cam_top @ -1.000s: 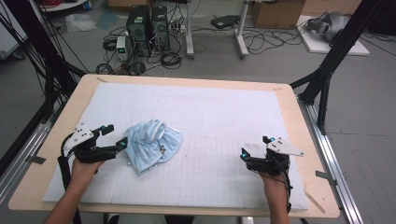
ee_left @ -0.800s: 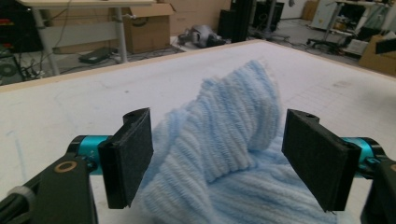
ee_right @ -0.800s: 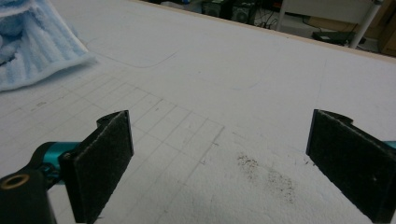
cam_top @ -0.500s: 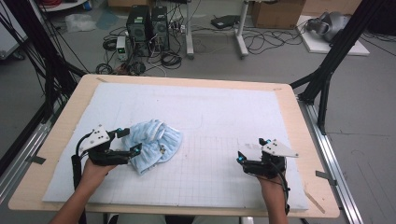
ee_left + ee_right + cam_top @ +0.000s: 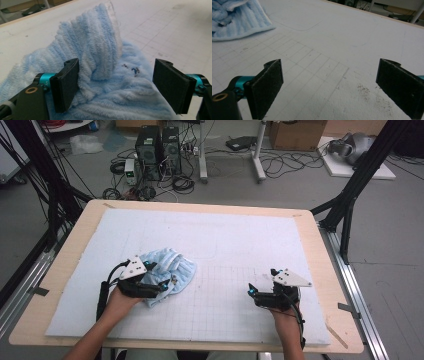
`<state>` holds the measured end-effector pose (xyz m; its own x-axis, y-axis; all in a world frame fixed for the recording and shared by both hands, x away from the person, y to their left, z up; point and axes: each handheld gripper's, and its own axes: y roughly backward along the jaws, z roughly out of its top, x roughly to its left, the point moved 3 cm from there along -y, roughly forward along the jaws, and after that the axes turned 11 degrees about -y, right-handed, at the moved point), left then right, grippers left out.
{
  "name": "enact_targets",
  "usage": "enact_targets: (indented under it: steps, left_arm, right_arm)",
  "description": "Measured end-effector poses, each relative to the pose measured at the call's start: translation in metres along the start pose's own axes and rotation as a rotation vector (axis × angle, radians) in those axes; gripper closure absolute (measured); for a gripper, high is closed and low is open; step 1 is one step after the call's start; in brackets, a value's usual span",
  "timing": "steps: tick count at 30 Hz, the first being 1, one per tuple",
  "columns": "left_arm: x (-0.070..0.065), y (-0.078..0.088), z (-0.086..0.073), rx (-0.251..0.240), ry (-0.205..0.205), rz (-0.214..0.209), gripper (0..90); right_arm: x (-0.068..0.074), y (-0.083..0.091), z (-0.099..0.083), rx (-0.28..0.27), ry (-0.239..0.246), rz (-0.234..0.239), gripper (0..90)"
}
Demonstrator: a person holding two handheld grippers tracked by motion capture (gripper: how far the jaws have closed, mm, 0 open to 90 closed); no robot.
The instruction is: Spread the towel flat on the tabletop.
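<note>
A crumpled light blue towel lies on the left half of the white mat. My left gripper sits at the towel's near left edge, pointing into it. In the left gripper view its jaws stand open on either side of a raised fold of the towel, and the left pad touches the cloth. My right gripper hovers low over the bare gridded mat at the front right, open with nothing between its pads. From there the towel shows far off at the upper left.
The mat covers a wooden table with a thin border showing all round. A black frame leg stands at the right rear corner. On the floor behind the table are computer towers and cables.
My left gripper has moved right, from beside the towel onto its near edge, with the jaws now straddling a fold. The right gripper has shifted only slightly.
</note>
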<state>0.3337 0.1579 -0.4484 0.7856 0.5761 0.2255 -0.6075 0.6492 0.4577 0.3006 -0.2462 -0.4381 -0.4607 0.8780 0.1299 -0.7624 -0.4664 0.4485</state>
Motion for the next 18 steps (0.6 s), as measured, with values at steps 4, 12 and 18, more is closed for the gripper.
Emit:
enact_targets:
  steps: [4,12,18]
  left_arm:
    - [-0.002,-0.009,-0.003,0.056,-0.034,0.016,21.5]
    - [0.006,-0.011,-0.003,0.103,-0.03,0.05,65.4]
    - [0.017,0.001,-0.003,0.013,0.074,0.017,73.1]
  right_arm:
    - [0.001,-0.002,0.0,0.006,0.003,0.001,6.6]
    - [0.009,-0.008,-0.001,0.024,0.012,0.023,6.6]
    - [0.023,-0.02,0.002,0.049,0.034,0.064,6.6]
